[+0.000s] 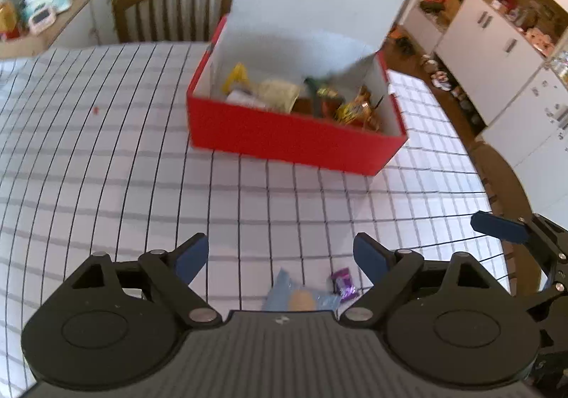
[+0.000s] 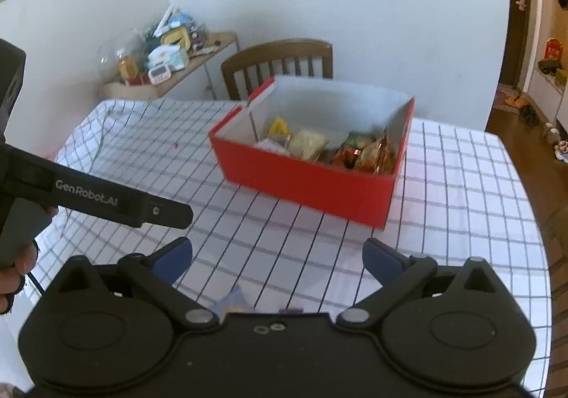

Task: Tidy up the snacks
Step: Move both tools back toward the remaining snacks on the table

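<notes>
1. The only writing I can read is "GenRobot.AI", white on the black arm of the left gripper [image 2: 117, 201] as my right camera sees it.
2. Left gripper [image 1: 280, 252]: its blue-padded fingers [image 1: 193, 254] are spread wide with nothing between them. Right gripper [image 2: 277, 256]: fingers [image 2: 383, 258] released just as wide, also empty.
3. The red box [image 1: 294, 142] sits open on the worktop [image 1: 106, 167] ahead of both grippers, white inside, with several wrapped snacks [image 1: 351, 110] piled in it – yellow, cream and orange-gold packets, labels too blurred to read.
4. 2 snacks lie loose on the cloth close under the left gripper: a pale blue packet [image 1: 284, 291] and a small purple wrapper [image 1: 342, 282] just beside it.
5. The worktop wears a white cloth with a dark grid. Behind it stand a wooden chair [image 1: 174, 4] and a cluttered shelf [image 2: 167, 47] on a white wall; white cabinets [image 1: 497, 54] and wood flooring lie to the right.
</notes>
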